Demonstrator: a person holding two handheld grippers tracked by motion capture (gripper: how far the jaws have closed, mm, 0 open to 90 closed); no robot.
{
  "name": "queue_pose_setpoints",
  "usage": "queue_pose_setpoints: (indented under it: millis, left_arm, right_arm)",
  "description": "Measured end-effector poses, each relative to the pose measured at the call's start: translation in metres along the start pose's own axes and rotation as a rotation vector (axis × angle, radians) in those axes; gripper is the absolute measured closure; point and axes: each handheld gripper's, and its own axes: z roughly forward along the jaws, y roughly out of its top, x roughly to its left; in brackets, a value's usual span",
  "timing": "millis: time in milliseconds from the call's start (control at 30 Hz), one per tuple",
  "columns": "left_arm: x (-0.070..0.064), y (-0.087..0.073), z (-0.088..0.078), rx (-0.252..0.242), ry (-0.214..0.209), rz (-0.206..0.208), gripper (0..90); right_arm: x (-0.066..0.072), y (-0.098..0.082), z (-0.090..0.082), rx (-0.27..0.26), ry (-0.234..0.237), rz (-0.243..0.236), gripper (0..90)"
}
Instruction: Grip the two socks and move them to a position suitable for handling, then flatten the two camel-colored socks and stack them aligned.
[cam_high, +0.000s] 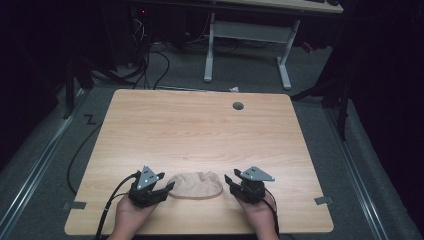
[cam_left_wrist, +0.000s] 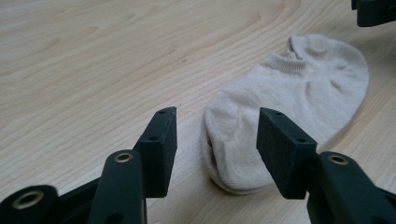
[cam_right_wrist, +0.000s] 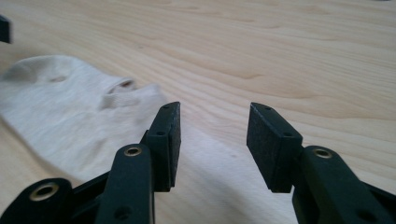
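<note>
We hold both grippers low over the near edge of the wooden table, one at each end of a beige ankle sock that lies flat between them. The left gripper has its jaws spread with nothing pinched; in the left gripper view the sock's rounded end sits on the wood just ahead of the gap between its jaws, untouched. The right gripper is likewise spread and empty, the sock lying ahead and off to the left of its jaws in the right gripper view, its cuff opening visible there. We judge the sock is laid down and released; any next grasp would call for lowering a jaw under an edge of the fabric. Both hands rest near the tabletop, grippers angled inward toward the sock.
</note>
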Motion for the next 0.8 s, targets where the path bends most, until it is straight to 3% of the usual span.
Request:
queue_pose_setpoints:
  millis: [233,333,500,633,700,800]
  left_arm:
    - [0.015,-0.001,-0.011,-0.012,0.033,-0.01,46.1]
    - [0.029,-0.007,-0.013,0.008,0.09,0.002,45.0]
    - [0.056,-0.021,-0.015,0.041,0.164,-0.046,43.2]
    - [0.07,-0.031,-0.019,0.041,0.189,-0.079,42.8]
    - [0.077,-0.033,-0.02,0.042,0.183,-0.097,42.5]
    - [0.08,-0.035,-0.022,0.045,0.183,-0.093,42.4]
  right_arm:
    - [-0.02,-0.003,-0.011,-0.045,-0.077,0.05,53.2]
    - [-0.028,-0.004,-0.013,-0.045,-0.091,0.055,48.3]
    - [-0.038,-0.011,-0.013,-0.022,-0.102,0.068,40.8]
    - [-0.043,-0.011,-0.012,-0.02,-0.13,0.051,39.5]
    - [-0.045,-0.011,-0.013,-0.023,-0.142,0.057,39.2]
    - [-0.046,-0.012,-0.014,-0.028,-0.167,0.063,39.1]
